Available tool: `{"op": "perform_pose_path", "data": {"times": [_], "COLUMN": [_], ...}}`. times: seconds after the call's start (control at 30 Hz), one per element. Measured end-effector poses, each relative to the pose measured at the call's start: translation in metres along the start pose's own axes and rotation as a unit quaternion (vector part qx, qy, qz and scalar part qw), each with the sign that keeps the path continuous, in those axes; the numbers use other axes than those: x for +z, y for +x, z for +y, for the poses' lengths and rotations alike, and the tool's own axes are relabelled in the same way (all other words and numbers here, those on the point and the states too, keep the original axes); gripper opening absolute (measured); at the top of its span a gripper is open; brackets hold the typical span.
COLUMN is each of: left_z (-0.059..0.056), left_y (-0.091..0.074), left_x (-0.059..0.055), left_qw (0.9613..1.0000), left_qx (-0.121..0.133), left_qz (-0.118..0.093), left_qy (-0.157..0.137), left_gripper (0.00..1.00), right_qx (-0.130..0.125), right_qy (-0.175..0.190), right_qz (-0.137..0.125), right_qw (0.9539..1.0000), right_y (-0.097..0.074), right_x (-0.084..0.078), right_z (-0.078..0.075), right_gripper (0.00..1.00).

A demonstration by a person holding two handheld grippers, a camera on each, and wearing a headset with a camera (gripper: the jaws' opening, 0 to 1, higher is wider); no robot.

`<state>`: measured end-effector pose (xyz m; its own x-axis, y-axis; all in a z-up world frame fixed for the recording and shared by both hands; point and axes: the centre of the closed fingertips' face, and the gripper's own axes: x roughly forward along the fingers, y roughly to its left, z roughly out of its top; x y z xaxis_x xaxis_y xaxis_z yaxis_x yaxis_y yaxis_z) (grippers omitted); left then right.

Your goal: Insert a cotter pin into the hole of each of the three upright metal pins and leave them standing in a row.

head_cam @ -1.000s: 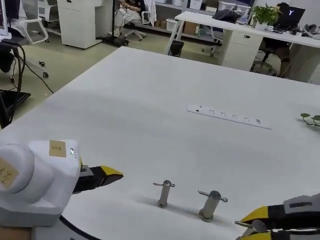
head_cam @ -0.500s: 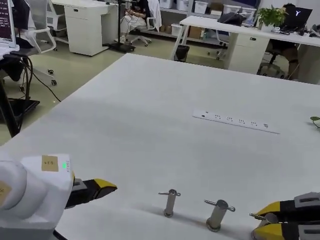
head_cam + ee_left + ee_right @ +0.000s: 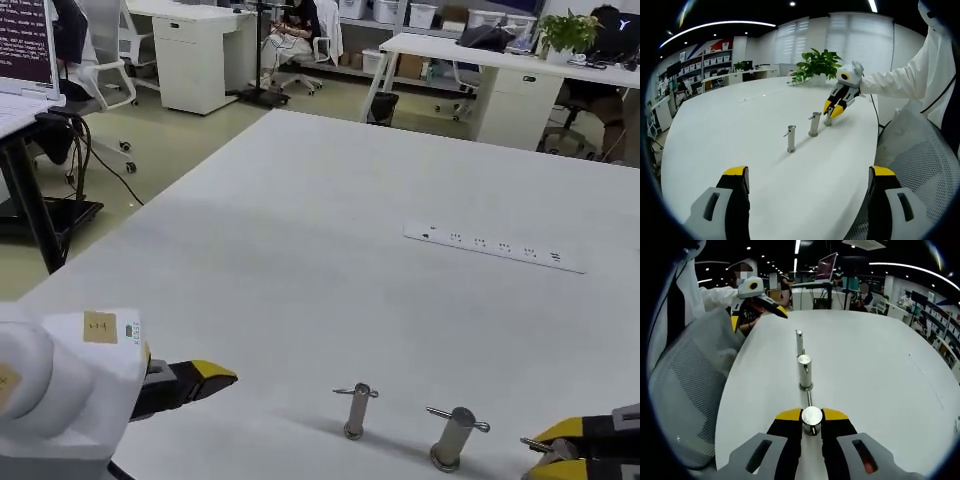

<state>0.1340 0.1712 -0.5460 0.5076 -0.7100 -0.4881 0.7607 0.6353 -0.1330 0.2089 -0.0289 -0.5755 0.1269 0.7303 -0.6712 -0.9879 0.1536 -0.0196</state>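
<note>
Two upright metal pins, one [image 3: 355,410] and another [image 3: 455,438], stand in a row near the front edge of the white table [image 3: 330,250], each with a cotter pin through its top. My right gripper [image 3: 560,447] is shut on the third metal pin [image 3: 811,417], at the right end of the row and in line with the middle pin [image 3: 805,371] and the far pin [image 3: 799,342]. A cotter pin [image 3: 535,443] sticks out beside it. My left gripper [image 3: 809,172] stands open and holds nothing, left of the row [image 3: 791,139].
A white power strip [image 3: 495,247] lies across the middle of the table. A potted plant [image 3: 817,65] stands at the table's far end. A mesh chair [image 3: 685,385] sits close to the near edge. Desks and office chairs [image 3: 200,50] stand beyond the table.
The head camera has tilted, so the whole picture has shifted. My left gripper has drawn a little further left of the row. The right gripper stays shut on the third pin.
</note>
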Motion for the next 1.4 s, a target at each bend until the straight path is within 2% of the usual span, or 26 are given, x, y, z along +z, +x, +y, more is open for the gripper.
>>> {"op": "perform_pose_path", "data": {"times": [0.07, 0.1, 0.2, 0.3, 0.33, 0.4, 0.43, 0.53, 0.67, 0.77, 0.8, 0.87, 0.97, 1.1, 1.2, 1.3, 1.37, 1.4], "left_z": [0.002, 0.002, 0.003, 0.004, 0.004, 0.004, 0.003, 0.002, 0.003, 0.003, 0.003, 0.004, 0.006, 0.007, 0.007, 0.004, 0.003, 0.003], "left_y": [-0.001, -0.002, -0.003, -0.004, -0.004, -0.005, -0.006, -0.007, -0.008, -0.008, -0.007, -0.007, -0.006, -0.006, -0.005, -0.003, -0.001, 0.0], "left_x": [-0.002, -0.002, -0.004, -0.005, -0.006, -0.008, -0.008, -0.006, -0.003, 0.001, 0.003, 0.004, 0.006, 0.011, 0.012, 0.011, 0.009, 0.004], "left_qw": [1.0, 1.0, 0.9999, 0.9998, 0.9998, 0.9997, 0.9997, 0.9997, 0.9996, 0.9994, 0.9993, 0.999, 0.999, 0.9986, 0.9987, 0.999, 0.999, 0.9992], "left_qx": [0.007, 0.007, 0.008, 0.014, 0.014, 0.016, 0.016, 0.018, 0.02, 0.023, 0.025, 0.027, 0.029, 0.027, 0.023, 0.016, 0.011, 0.004], "left_qz": [0.004, 0.003, 0.006, 0.009, 0.01, 0.015, 0.016, 0.011, 0.007, -0.001, -0.004, -0.003, -0.004, -0.018, -0.017, -0.013, -0.011, 0.0], "left_qy": [0.001, -0.001, -0.004, -0.008, -0.009, -0.009, -0.009, -0.015, -0.019, -0.025, -0.026, -0.034, -0.035, -0.042, -0.042, -0.04, -0.041, -0.039], "left_gripper": [0.99, 0.99, 0.99, 0.99, 0.99, 0.99, 0.99, 0.99, 0.98, 0.98, 0.97, 0.97, 0.97, 0.98, 0.98, 0.99, 0.99, 0.99], "right_qx": [0.017, 0.019, 0.014, 0.01, 0.007, 0.021, 0.021, 0.002, -0.026, -0.056, -0.06, -0.078, -0.084, -0.102, -0.094, -0.098, -0.106, -0.103], "right_qy": [0.021, 0.016, 0.034, 0.043, 0.057, 0.087, 0.089, 0.09, 0.111, 0.157, 0.16, 0.157, 0.161, 0.171, 0.204, 0.203, 0.211, 0.22], "right_qz": [-0.007, -0.008, -0.015, -0.003, 0.004, -0.011, -0.013, -0.019, -0.035, -0.07, -0.091, -0.108, -0.105, -0.09, -0.085, -0.08, -0.077, -0.073], "right_qw": [0.9996, 0.9997, 0.9992, 0.999, 0.9984, 0.9959, 0.9957, 0.9958, 0.9929, 0.9835, 0.981, 0.9786, 0.9777, 0.9758, 0.9707, 0.971, 0.9686, 0.9673], "right_y": [-0.001, -0.001, -0.001, 0.001, 0.002, 0.003, 0.002, -0.002, -0.012, -0.02, -0.025, -0.033, -0.041, -0.047, -0.049, -0.05, -0.051, -0.051], "right_x": [0.0, 0.0, 0.0, -0.001, -0.004, -0.001, 0.0, 0.004, 0.014, 0.028, 0.035, 0.042, 0.043, 0.038, 0.032, 0.029, 0.026, 0.024], "right_z": [0.004, 0.006, 0.005, 0.007, 0.007, 0.012, 0.012, 0.007, 0.003, 0.001, 0.002, 0.004, 0.013, 0.021, 0.035, 0.045, 0.05, 0.054], "right_gripper": [0.09, 0.09, 0.1, 0.11, 0.13, 0.19, 0.21, 0.29, 0.43, 0.6, 0.64, 0.72, 0.8, 0.9, 0.91, 0.95, 0.94, 0.93]}}
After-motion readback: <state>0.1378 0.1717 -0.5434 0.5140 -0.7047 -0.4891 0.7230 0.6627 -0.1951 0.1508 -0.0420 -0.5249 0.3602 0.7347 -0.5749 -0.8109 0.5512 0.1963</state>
